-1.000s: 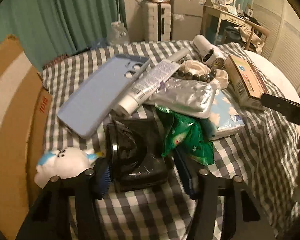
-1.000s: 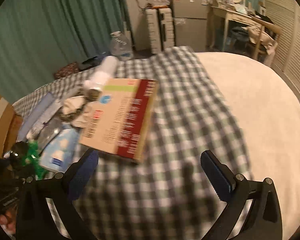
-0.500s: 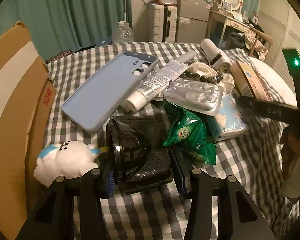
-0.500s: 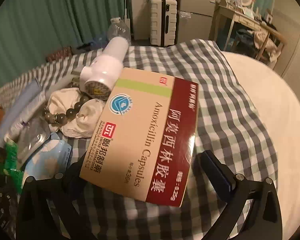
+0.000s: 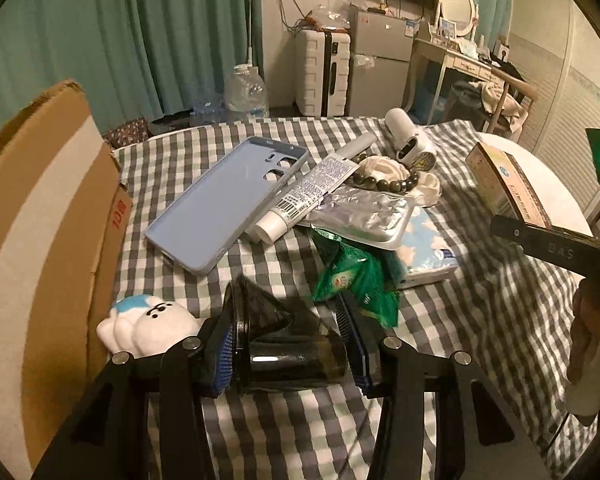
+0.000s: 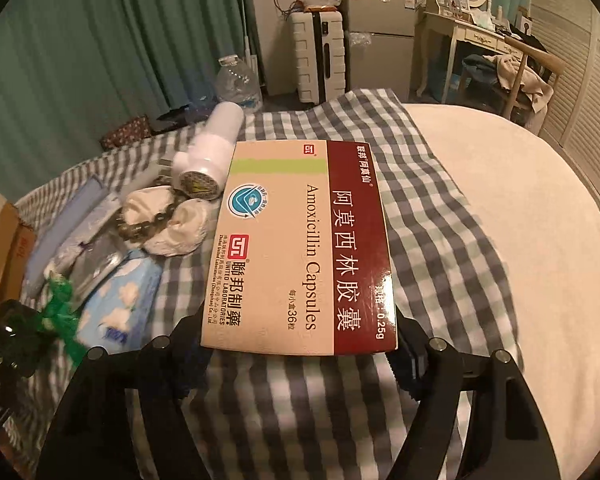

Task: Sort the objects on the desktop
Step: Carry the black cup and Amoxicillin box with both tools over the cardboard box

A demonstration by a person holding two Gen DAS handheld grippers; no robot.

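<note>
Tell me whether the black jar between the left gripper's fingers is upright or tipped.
Tipped. The black jar lies on its side between the left gripper's pads, its round rim facing left toward the white plush toy.

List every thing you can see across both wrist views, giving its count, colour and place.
cardboard box: 1, brown, left edge of table
checked cloth: 1, grey-white, covering the table
phone case: 1, pale blue, rear left of the pile
tube: 1, white, beside the phone case
white device: 1, white, far end
bead bracelet: 1, dark, on a white cloth
blister pack: 1, silver, pile centre
tissue pack: 1, blue with clouds, under the blister pack
green wrapper: 1, green, near front
plush toy: 1, white-blue, by the cardboard box
black container: 1, black, between the left tongs
medicine box: 1, beige-maroon, in the right tongs
left tongs: 1, black
right tongs: 1, black
</note>
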